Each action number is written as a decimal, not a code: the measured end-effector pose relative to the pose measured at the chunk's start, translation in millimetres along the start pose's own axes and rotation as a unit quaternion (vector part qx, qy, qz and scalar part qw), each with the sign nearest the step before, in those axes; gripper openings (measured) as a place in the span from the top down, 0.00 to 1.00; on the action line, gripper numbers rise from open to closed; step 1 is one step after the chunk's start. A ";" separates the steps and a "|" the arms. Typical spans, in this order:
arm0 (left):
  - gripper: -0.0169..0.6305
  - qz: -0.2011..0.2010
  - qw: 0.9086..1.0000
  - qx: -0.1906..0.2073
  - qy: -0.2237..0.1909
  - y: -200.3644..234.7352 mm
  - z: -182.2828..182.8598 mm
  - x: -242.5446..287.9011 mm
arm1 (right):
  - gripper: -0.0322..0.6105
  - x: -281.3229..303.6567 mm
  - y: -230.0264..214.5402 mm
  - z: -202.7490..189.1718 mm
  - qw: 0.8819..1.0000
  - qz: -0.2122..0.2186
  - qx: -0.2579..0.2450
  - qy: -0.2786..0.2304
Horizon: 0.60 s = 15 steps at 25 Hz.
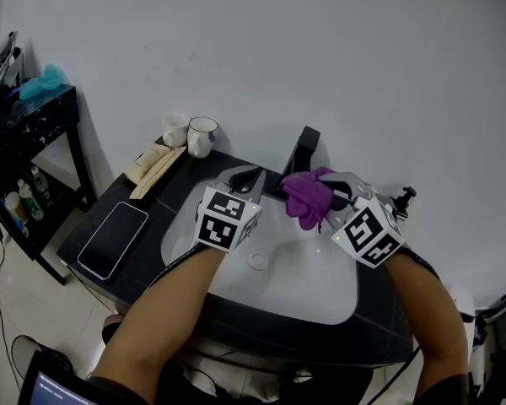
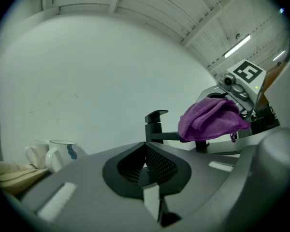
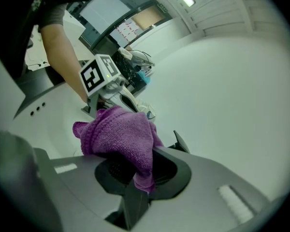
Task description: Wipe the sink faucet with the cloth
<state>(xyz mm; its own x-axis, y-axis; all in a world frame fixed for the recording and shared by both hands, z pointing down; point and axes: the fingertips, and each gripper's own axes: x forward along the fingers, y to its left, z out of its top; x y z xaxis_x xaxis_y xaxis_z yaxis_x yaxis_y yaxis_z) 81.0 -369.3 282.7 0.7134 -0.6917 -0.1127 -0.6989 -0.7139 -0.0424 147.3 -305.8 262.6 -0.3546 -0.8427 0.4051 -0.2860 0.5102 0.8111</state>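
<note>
The right gripper (image 1: 325,194) has its jaws clamped on a purple cloth (image 1: 306,194). The cloth is a bunched terry rag with a looped, fuzzy nap, folded into a thick wad, and one loose corner hangs below the pinch in the right gripper view. It sits at the 12 o'clock edge of the white sink (image 1: 312,285), pressed over the spout of the matte black, square-bodied faucet (image 1: 302,154). The faucet's upright block stands bare at the cloth's 11 o'clock.

The left gripper (image 1: 257,180) hangs at the cloth's 9 o'clock, jaws closed together with nothing between them.

On the dark counter, a phone (image 1: 113,239) lies at the sink's 9 o'clock. A white mug (image 1: 201,136) stands at the sink's 11 o'clock.
</note>
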 end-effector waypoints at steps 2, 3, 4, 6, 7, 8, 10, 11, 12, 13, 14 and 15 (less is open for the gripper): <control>0.95 0.002 1.000 -0.004 0.002 1.9 -1.1 0.2 | 0.86 -9.3 13.6 2.1 1.000 0.010 0.009 -0.016; 0.95 0.003 1.000 -0.005 0.002 2.3 -1.8 0.4 | 0.86 -12.7 23.2 1.9 1.000 0.019 0.012 -0.020; 0.95 0.004 1.000 -0.006 0.003 2.7 -2.2 0.5 | 0.86 -14.4 33.6 -0.5 0.999 0.030 0.011 -0.020; 0.95 0.006 1.000 -0.006 0.004 4.0 -2.9 0.6 | 0.86 -11.6 52.2 -12.1 0.999 0.045 0.008 -0.005; 0.95 0.007 1.000 -0.007 0.005 4.7 -3.4 0.6 | 0.86 -7.4 58.6 -19.6 0.999 0.049 0.009 0.005; 0.95 0.007 1.000 -0.008 0.005 5.1 -3.3 0.6 | 0.86 -1.8 62.0 -27.9 0.999 0.050 0.014 0.014; 0.95 0.006 1.000 -0.014 0.000 4.9 -0.7 0.3 | 0.86 11.8 58.0 -44.8 0.998 0.037 0.031 0.028; 0.95 0.004 1.000 -0.015 -0.002 3.6 0.9 -0.4 | 0.86 18.4 52.2 -51.3 0.998 0.025 0.044 0.031; 0.95 0.002 1.000 -0.015 -0.004 1.7 1.6 -1.3 | 0.86 24.5 45.1 -56.1 0.998 0.009 0.062 0.031; 0.95 0.000 1.000 -0.013 -0.004 -0.2 1.9 -2.0 | 0.86 30.2 37.0 -59.6 0.996 -0.008 0.082 0.030; 0.95 -0.001 1.000 -0.011 -0.004 -1.3 2.1 -2.3 | 0.86 35.8 28.2 -62.2 0.994 -0.027 0.102 0.027; 0.95 -0.001 1.000 -0.010 -0.005 -1.5 2.5 -2.3 | 0.86 41.1 18.8 -64.0 0.991 -0.047 0.120 0.025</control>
<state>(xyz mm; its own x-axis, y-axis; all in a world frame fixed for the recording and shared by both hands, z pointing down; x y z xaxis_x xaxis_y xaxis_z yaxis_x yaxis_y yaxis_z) 80.3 -366.4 280.5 0.7142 -0.6893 -0.1219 -0.6963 -0.7173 -0.0236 184.4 -341.9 321.5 -0.2737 -0.8926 0.3581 -0.5213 0.4506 0.7247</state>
